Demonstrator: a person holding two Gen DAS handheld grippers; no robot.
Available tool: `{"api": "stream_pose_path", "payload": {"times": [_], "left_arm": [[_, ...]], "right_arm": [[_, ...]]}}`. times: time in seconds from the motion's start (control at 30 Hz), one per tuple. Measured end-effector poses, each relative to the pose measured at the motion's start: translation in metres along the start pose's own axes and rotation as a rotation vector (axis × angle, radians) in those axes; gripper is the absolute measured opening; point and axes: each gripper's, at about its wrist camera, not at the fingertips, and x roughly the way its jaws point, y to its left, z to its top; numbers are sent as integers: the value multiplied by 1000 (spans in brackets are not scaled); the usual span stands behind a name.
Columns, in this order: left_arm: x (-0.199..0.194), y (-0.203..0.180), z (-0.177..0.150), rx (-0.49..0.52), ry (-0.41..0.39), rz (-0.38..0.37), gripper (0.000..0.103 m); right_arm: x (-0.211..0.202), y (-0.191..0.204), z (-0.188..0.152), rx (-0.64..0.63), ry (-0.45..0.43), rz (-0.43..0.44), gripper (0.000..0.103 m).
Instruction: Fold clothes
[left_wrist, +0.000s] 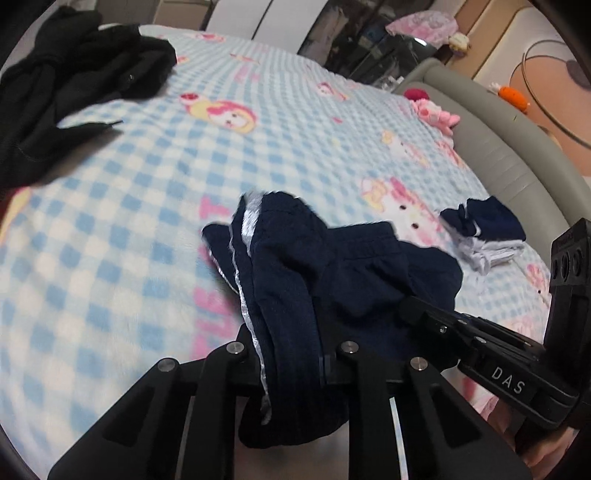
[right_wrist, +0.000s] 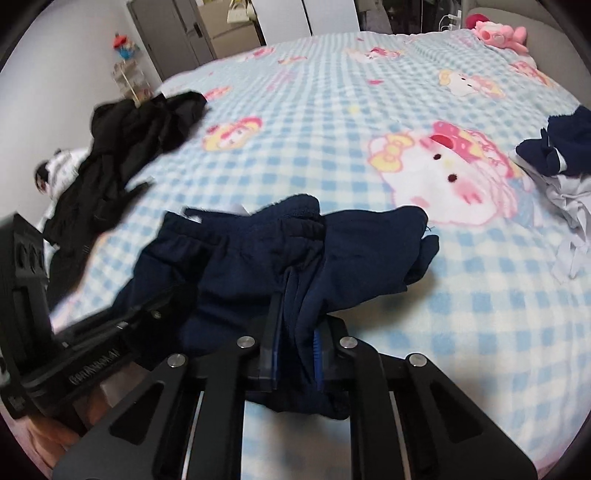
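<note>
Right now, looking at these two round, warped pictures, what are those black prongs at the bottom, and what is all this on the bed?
There is no robot here: a person holds a two-finger clamp in each hand, and a wide-angle camera on each looks along its fingers. One picture comes from the left gripper, the other from the right gripper. Both are shut on the same navy garment, pinching bunched cloth, and each gripper shows at the edge of the other's picture. It lies on a blue checked blanket with cartoon cats. A black heap of clothes lies farther off on one side, a small navy and white pile on the other, and a pink plush toy by the headboard.
</note>
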Motion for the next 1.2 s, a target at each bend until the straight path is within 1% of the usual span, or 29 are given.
{"api": "stream_pose_path", "payload": {"times": [0.1, 0.13, 0.3, 0.47, 0.6, 0.7, 0.83, 0.93, 1.03, 1.1, 1.17, 1.2], "left_arm": [[-11, -19, -1, 30, -13, -30, 18], [-12, -24, -1, 24, -11, -35, 18], [-13, -50, -6, -7, 0, -68, 18], [-10, -95, -1, 80, 12, -40, 17], [-16, -127, 15, 89, -20, -91, 17], [-9, -161, 25, 102, -28, -137, 17], [14, -213, 40, 148, -11, -190, 17], [32, -261, 58, 202, -8, -239, 17], [46, -319, 88, 265, -31, -296, 17], [54, -355, 110, 294, -58, -331, 17], [65, -385, 130, 305, -77, -348, 17], [77, -389, 135, 287, -66, -344, 17]], "right_arm": [[-13, 2, 5, -17, -11, 2, 11], [-18, -1, 6, -9, -16, 1, 10], [-35, -24, 5, 78, -39, 12, 8], [-54, -39, 8, 77, -55, 34, 8], [-79, -62, 18, 95, -101, 42, 7], [-102, -85, 25, 115, -148, 26, 7], [-124, -130, 36, 153, -184, -19, 7], [-144, -175, 56, 188, -213, -60, 7], [-174, -215, 87, 193, -273, -127, 7], [-198, -241, 112, 195, -329, -164, 7], [-217, -269, 139, 190, -378, -236, 7], [-222, -283, 151, 193, -391, -267, 7]]}}
